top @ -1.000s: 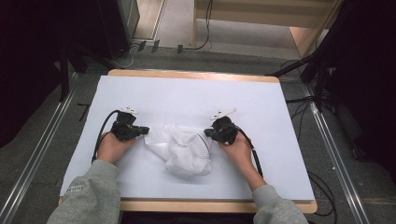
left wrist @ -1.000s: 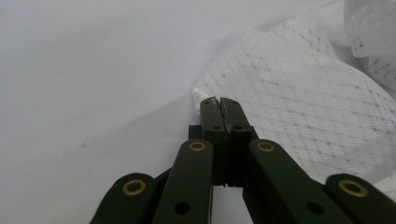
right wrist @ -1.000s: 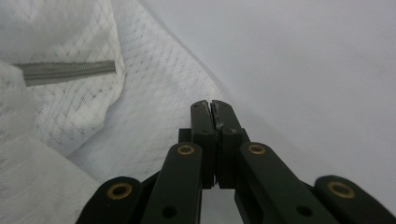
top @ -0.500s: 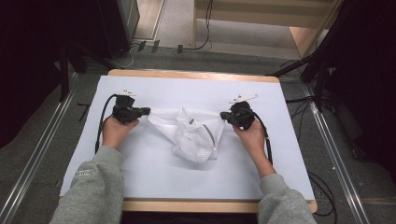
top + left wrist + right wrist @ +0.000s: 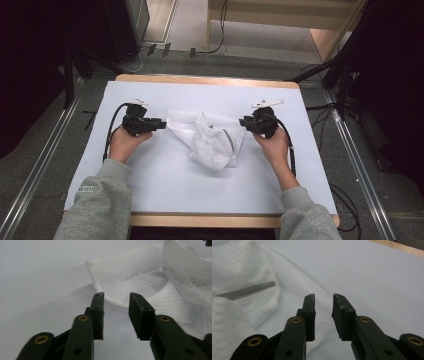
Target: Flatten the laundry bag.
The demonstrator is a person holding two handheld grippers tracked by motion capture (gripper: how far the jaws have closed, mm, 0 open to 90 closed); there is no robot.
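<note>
A white mesh cloth [image 5: 207, 137] lies rumpled in the middle of the white-covered table [image 5: 150, 175], stretched between my two grippers. My left gripper [image 5: 162, 123] sits at the cloth's left corner. Its jaws have just been opening and stand apart with nothing between them. In the left gripper view the cloth's edge [image 5: 140, 282] lies just past the left gripper [image 5: 116, 296]. My right gripper [image 5: 241, 121] is at the cloth's right end. Its jaws have also just been opening and now stand a little apart, gripping nothing. In the right gripper view the cloth [image 5: 249, 307], with a grey strip [image 5: 247, 291], lies below and left of the right gripper [image 5: 323, 297].
The table's wooden edge [image 5: 200, 80] shows at the far side. Metal rails [image 5: 360, 170] run along the floor on both sides. Cables [image 5: 320, 107] trail off to the right, and dark equipment [image 5: 115, 25] stands at the back left.
Both hands moved apart and away from the person, pulling the cloth out wider. Both grippers, shut on the cloth before, now stand open beside it.
</note>
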